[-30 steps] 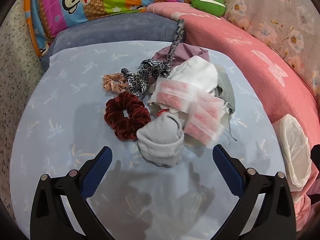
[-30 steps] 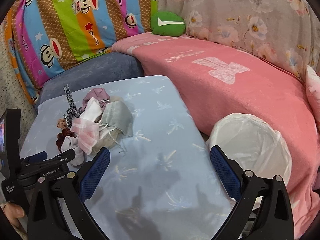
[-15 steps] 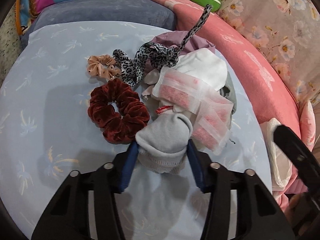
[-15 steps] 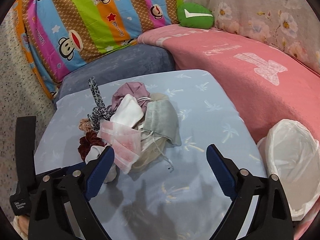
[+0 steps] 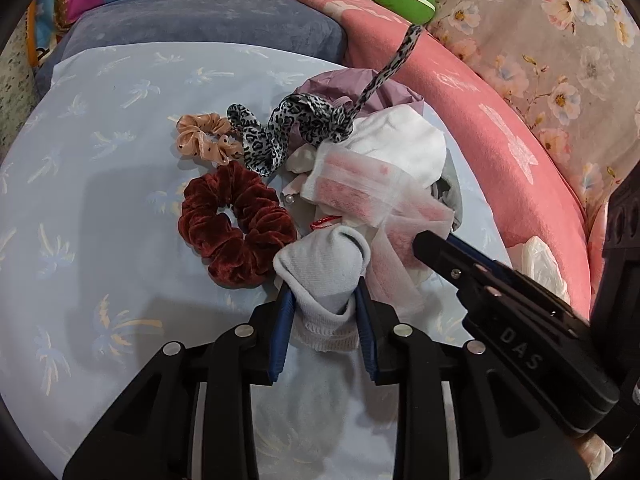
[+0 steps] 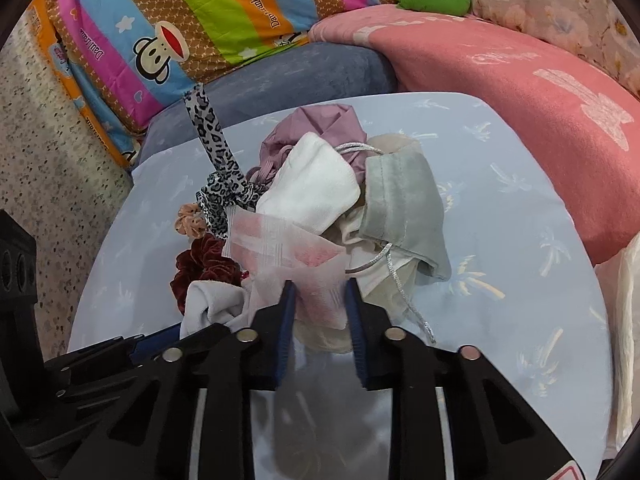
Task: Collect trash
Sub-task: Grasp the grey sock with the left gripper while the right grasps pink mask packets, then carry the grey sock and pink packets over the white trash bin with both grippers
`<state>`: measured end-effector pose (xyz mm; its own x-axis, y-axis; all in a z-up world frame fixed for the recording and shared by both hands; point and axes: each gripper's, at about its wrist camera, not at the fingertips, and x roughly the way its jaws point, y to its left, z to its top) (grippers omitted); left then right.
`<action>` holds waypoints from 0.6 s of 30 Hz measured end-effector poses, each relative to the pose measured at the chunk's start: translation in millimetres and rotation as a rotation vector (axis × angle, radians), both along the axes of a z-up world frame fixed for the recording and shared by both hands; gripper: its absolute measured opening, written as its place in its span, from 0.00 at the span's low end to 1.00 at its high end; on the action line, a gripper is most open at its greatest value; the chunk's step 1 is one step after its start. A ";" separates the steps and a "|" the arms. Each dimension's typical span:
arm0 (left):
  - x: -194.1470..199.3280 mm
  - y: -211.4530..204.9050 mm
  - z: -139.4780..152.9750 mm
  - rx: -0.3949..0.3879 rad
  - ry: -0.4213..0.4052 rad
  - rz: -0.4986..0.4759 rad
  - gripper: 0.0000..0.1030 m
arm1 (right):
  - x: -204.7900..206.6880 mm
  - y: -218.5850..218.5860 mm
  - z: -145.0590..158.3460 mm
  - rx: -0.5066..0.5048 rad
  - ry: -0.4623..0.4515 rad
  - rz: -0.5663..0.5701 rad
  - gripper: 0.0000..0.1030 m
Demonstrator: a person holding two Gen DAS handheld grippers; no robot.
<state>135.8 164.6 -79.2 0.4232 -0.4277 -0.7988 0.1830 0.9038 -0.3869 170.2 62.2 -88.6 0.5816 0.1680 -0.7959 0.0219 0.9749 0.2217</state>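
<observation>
Ahead of you: dark red velvet scrunchie [image 5: 236,227] left of grey ribbed sock [image 5: 326,266]; peach dotted scrunchie [image 5: 206,142] beyond; white plastic-lined bin [image 5: 542,264] far right.

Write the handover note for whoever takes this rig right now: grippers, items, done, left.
Left gripper: shut on the grey sock.
Right gripper: shut on the pink-and-white wrapper.
Both items sit at the near edge of the pile on the blue table.
White-lined bin: at the right edge.
Done: both grasps.
Left: binning these, then sorting the remaining pile; scrunchies probably stay.
</observation>
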 end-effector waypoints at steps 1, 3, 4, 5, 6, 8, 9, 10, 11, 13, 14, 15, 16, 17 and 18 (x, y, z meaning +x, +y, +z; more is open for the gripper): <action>1.2 -0.9 0.8 -0.002 0.000 0.000 0.28 | -1.4 0.5 1.0 0.004 -0.004 0.001 0.11; 0.7 -0.7 3.4 -0.007 -0.004 -0.003 0.28 | -6.5 1.2 6.5 0.007 -0.021 0.001 0.08; 0.6 -2.1 5.1 -0.006 -0.009 -0.004 0.28 | -8.9 1.7 10.8 0.002 -0.031 0.000 0.08; 0.0 -2.8 7.3 -0.005 -0.016 -0.005 0.28 | -10.8 1.8 14.5 -0.001 -0.039 -0.002 0.08; -1.3 -3.2 10.4 -0.002 -0.025 -0.006 0.28 | -14.0 0.8 20.8 -0.004 -0.052 -0.005 0.08; -3.2 -5.0 17.6 -0.004 -0.040 -0.008 0.28 | -19.0 -2.1 30.7 -0.002 -0.070 -0.014 0.08; -4.2 -5.9 21.8 -0.007 -0.048 -0.011 0.28 | -22.4 -4.3 37.4 0.002 -0.082 -0.021 0.07; -5.2 -7.3 26.0 -0.010 -0.057 -0.014 0.28 | -25.3 -6.6 43.7 0.003 -0.095 -0.026 0.07; -6.4 -9.2 30.1 -0.014 -0.066 -0.018 0.28 | -28.7 -8.7 50.1 -0.002 -0.108 -0.031 0.07; -9.8 -14.3 39.3 -0.015 -0.087 -0.028 0.28 | -36.4 -13.9 64.3 -0.022 -0.138 -0.049 0.07; -10.7 -17.2 43.6 -0.016 -0.098 -0.033 0.28 | -38.9 -16.7 69.8 -0.027 -0.149 -0.055 0.07; -12.1 -20.3 48.3 -0.017 -0.109 -0.039 0.28 | -43.9 -21.6 78.0 -0.030 -0.164 -0.065 0.07; -13.2 -23.4 52.3 -0.018 -0.118 -0.044 0.28 | -47.3 -25.3 82.1 -0.032 -0.174 -0.072 0.07; -14.0 -27.0 56.3 -0.020 -0.126 -0.051 0.28 | -51.4 -29.9 87.6 -0.034 -0.185 -0.082 0.07; -14.9 -31.4 61.0 -0.023 -0.135 -0.060 0.28 | -56.2 -35.6 94.5 -0.037 -0.199 -0.095 0.07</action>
<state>120.9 133.2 -18.2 0.4990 -0.4731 -0.7261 0.2879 0.8808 -0.3760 114.0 26.6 5.9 0.7395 0.0778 -0.6687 0.0732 0.9781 0.1947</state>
